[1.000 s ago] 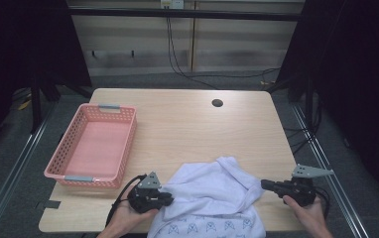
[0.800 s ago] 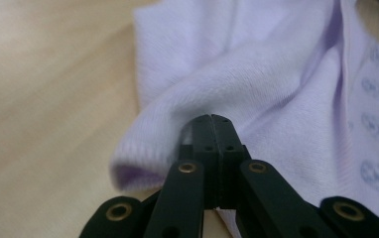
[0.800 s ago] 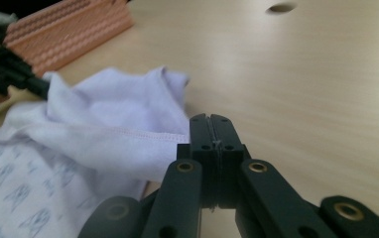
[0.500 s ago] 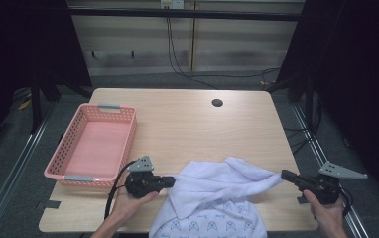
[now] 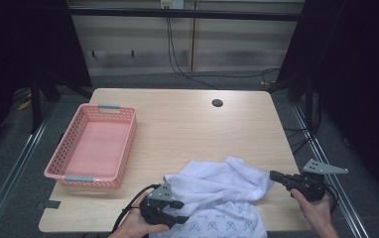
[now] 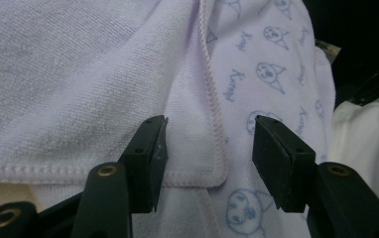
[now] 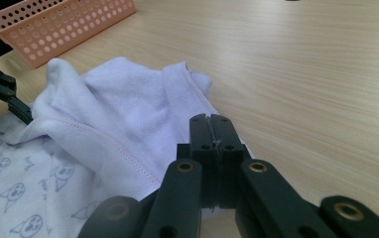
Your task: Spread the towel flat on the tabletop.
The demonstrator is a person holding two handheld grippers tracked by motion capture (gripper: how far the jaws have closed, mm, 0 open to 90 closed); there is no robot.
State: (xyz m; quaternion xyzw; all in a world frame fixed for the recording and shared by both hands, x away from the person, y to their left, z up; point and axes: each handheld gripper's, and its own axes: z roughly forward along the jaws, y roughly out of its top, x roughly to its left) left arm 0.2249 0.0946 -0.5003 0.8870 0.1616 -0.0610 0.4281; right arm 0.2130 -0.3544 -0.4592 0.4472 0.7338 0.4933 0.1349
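A white cloth (image 5: pixel 217 188), plain terry on one side and printed with small blue cat faces on the other, lies crumpled at the table's near edge. My left gripper (image 5: pixel 182 211) is at its left side. In the left gripper view its jaws have just been opening, and a hemmed corner of the cloth (image 6: pixel 192 148) lies loose between the left gripper's (image 6: pixel 207 148) pads. My right gripper (image 5: pixel 273 174) is at the cloth's right edge. The right gripper (image 7: pixel 211 121) is shut there, and the thin hem appears pinched in its jaws.
A pink perforated basket (image 5: pixel 63 141) stands at the left of the wooden table (image 5: pixel 187 129), and its wall is also seen in the right gripper view (image 7: pixel 53 25). A dark round hole (image 5: pixel 217 103) lies near the far edge. Black frame posts flank the table.
The left jaws went from shut on the cloth to open, and that hand drew back toward the near edge. The cloth, stretched between the grippers half a second ago, has slackened.
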